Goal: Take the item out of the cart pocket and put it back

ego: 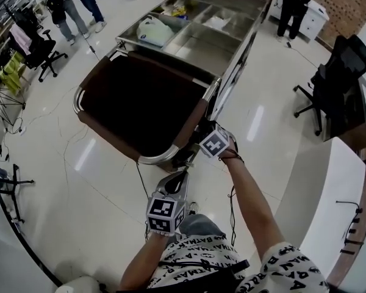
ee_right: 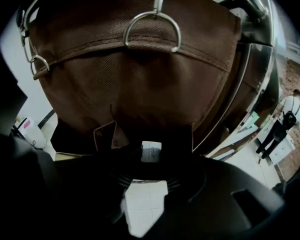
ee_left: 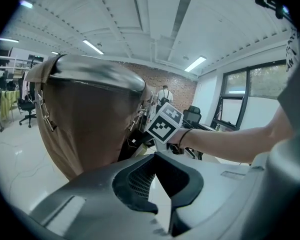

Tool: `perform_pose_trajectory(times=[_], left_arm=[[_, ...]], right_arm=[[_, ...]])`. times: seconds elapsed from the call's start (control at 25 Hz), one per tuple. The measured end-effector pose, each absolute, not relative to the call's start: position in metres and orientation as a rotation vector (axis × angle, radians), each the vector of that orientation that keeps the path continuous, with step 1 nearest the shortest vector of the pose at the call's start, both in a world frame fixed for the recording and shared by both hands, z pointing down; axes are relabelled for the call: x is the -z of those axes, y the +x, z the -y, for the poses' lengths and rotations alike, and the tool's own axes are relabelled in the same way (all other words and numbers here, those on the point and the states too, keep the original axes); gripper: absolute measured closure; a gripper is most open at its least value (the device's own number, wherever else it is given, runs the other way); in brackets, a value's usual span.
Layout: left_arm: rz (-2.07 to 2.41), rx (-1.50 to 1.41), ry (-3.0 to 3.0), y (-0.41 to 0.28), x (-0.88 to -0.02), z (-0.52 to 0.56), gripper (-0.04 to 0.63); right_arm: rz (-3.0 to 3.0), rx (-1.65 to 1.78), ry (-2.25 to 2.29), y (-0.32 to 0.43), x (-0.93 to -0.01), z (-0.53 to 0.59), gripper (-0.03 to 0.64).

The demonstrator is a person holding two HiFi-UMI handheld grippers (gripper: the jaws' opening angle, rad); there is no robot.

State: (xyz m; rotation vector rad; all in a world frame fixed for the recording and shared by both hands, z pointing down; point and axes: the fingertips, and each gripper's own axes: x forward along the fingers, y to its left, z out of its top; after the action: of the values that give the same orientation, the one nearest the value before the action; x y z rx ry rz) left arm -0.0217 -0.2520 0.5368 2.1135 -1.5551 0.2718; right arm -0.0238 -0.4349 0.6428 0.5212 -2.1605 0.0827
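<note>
Two grippers work at the near end of the cart [ego: 243, 49], where a brown bag [ego: 140, 105] hangs in a steel frame. The right gripper [ee_right: 146, 184] is pushed up close to the bag's side. Its jaws stand a narrow way apart, with pale floor [ee_right: 145, 204] showing in the gap and nothing between them. Just past its tips a small white item [ee_right: 151, 151] sits in the dark mouth of the pocket [ee_right: 175, 139], beside a turned-out flap [ee_right: 106, 134]. That spot is very dark, so whether the tips touch the item cannot be told. Higher on the bag, a steel ring [ee_right: 152, 31] sits on a strap. In the head view the right gripper is low against the bag's near right corner, under the frame. The left gripper [ego: 178, 180] is just below it, nearer the person and clear of the bag. In its own view the left gripper has its jaws only narrowly parted and is empty. Beyond it are the right gripper's marker cube [ee_left: 165, 124] and the person's forearm [ee_left: 230, 139], with the bag at the left. Farther along the cart, a white sack [ego: 154, 32] lies in one steel compartment. A black chair [ego: 338, 81] stands well apart on the right.
</note>
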Motion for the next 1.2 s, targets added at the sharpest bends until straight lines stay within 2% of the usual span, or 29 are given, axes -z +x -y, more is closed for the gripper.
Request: perform_pose_trajectory(times=[0.52,0.76,0.8,0.88,0.96,1.2], left_arm=[[1.533,-0.245,2.139,-0.024,-0.527,0.245,0.594],[1.520,-0.226,2.198,-0.030,-0.514,0.233,0.595],[1.518,-0.222,2.208,-0.034,-0.511,0.228,0.594],[1.508,-0.214,2.233,-0.041,-0.503,0.216,0.595],[1.489,-0.205,2.263,-0.047,-0.495,0.199,0.594],[1.425,-0.176,2.344,-0.061,-0.482,0.133,0.595]], right_arm=[[2.239,-0.163,0.613,0.007,-0.605,0.423,0.446],[2.443,-0.341,0.778,0.041,-0.549,0.376,0.448],[2.492,-0.377,0.816,0.045,-0.536,0.360,0.459],[2.570,-0.443,0.911,0.052,-0.513,0.330,0.549],[2.623,-0.521,1.007,0.059,-0.496,0.296,0.611],[2.636,-0.583,1.225,0.062,-0.476,0.191,0.617]])
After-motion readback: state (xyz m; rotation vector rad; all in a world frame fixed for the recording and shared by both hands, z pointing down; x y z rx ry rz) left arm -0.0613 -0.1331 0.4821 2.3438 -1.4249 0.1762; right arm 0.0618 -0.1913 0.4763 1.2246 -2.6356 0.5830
